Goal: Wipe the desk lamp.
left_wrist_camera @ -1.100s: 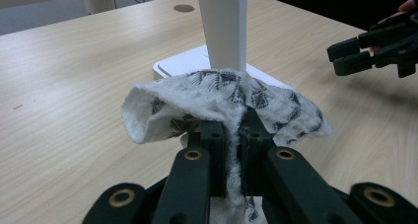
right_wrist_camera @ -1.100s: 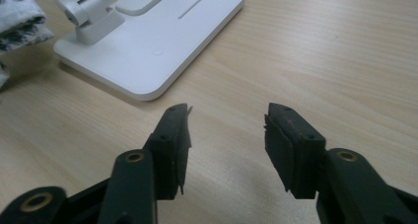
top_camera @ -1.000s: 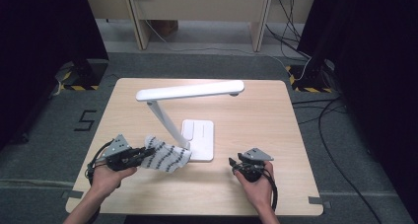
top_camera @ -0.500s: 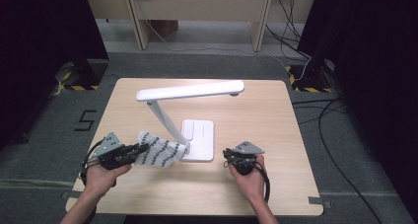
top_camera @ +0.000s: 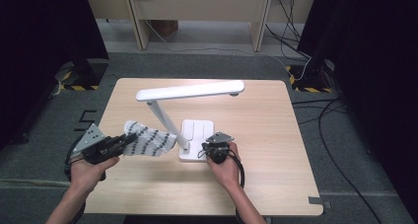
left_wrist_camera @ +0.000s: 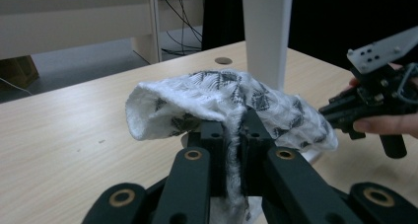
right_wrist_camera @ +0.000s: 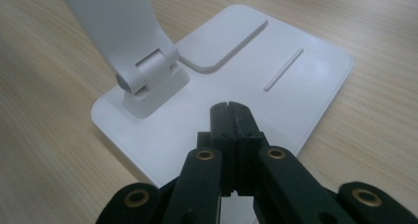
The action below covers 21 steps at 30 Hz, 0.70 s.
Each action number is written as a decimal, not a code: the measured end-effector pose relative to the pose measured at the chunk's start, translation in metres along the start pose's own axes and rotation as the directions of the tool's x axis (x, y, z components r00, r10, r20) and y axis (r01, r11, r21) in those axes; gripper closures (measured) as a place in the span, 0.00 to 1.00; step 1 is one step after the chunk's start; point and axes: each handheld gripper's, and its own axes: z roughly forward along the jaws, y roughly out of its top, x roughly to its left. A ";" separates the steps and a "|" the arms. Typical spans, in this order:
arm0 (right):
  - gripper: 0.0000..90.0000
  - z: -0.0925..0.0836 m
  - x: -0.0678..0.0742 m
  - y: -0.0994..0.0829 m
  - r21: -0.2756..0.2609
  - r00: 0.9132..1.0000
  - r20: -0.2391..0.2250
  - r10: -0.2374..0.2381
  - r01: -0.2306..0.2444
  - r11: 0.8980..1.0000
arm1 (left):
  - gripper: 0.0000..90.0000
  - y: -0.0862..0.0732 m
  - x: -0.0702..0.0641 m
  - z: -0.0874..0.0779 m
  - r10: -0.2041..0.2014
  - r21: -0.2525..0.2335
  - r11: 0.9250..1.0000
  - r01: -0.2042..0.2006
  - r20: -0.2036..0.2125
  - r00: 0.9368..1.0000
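Table (top_camera: 276, 135): a pale wooden top filled the middle of the high view.
Desk lamp (top_camera: 190, 91): white, its base at centre frame, its arm stretching to the upper right.
Cloth (top_camera: 148, 142): white with dark patterning, left of centre, draped just beside the lamp's stem.
Left gripper (top_camera: 125, 141): at lower left, clamped tight on the cloth's edge.
Right gripper (right_wrist_camera: 230, 110): jaws just closed on nothing, tips over the lamp's base.
Risk: the unheld base might slide if the cloth dragged the stem.
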 end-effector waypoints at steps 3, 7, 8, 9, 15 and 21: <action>1.00 0.002 0.002 0.002 -0.005 1.000 0.006 -0.003 0.003 1.000 | 0.93 0.004 0.004 -0.002 -0.001 -0.014 1.000 0.000 -0.011 1.000; 1.00 0.006 0.001 0.003 0.006 1.000 0.009 -0.004 0.004 1.000 | 0.93 0.012 0.006 -0.004 0.002 -0.030 1.000 -0.003 -0.022 1.000; 1.00 0.007 0.001 0.003 0.008 1.000 0.008 -0.005 0.005 1.000 | 0.93 0.014 0.007 -0.005 0.003 -0.034 0.999 -0.004 -0.025 1.000; 1.00 0.008 0.002 0.003 0.008 1.000 0.007 -0.003 0.003 1.000 | 0.93 0.016 0.007 -0.006 0.005 -0.036 0.999 -0.006 -0.028 1.000; 1.00 0.016 0.006 0.004 0.021 1.000 0.001 -0.014 0.014 1.000 | 0.93 0.031 0.011 -0.012 0.011 -0.057 0.998 -0.014 -0.046 0.999; 1.00 0.020 0.006 0.001 0.025 1.000 0.004 -0.008 0.008 1.000 | 0.93 0.046 0.014 -0.014 0.015 -0.083 0.996 -0.020 -0.059 0.998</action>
